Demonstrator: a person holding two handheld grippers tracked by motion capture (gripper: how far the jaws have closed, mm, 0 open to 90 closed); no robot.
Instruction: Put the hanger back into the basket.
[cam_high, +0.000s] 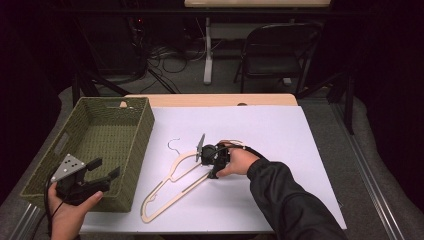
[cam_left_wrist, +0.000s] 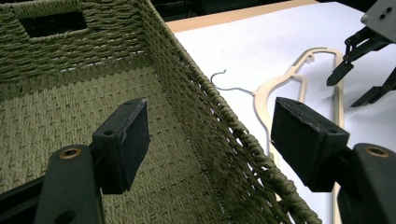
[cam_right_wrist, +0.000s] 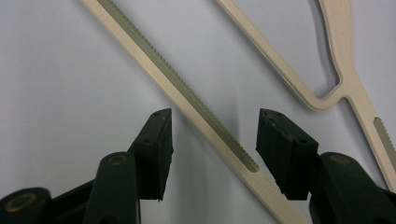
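Lying flat on the white sheet (cam_high: 280, 135) near the table's front edge, a pale wooden hanger with a wire hook (cam_high: 172, 182). Straddling its lower bar with jaws apart and touching nothing, the right gripper (cam_right_wrist: 212, 140). Hovering wide open above the near right rim of the green woven basket (cam_high: 102, 145), the left gripper (cam_high: 105, 170).

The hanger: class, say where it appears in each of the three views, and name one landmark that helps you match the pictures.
High view: the hanger lies flat on the white sheet, centre-left, right of the basket.
Left gripper view: upper right, beyond the basket rim, hook towards the basket.
Right gripper view: its ridged bar runs diagonally between the right tool's open jaws.
Shared landmark: the white sheet.
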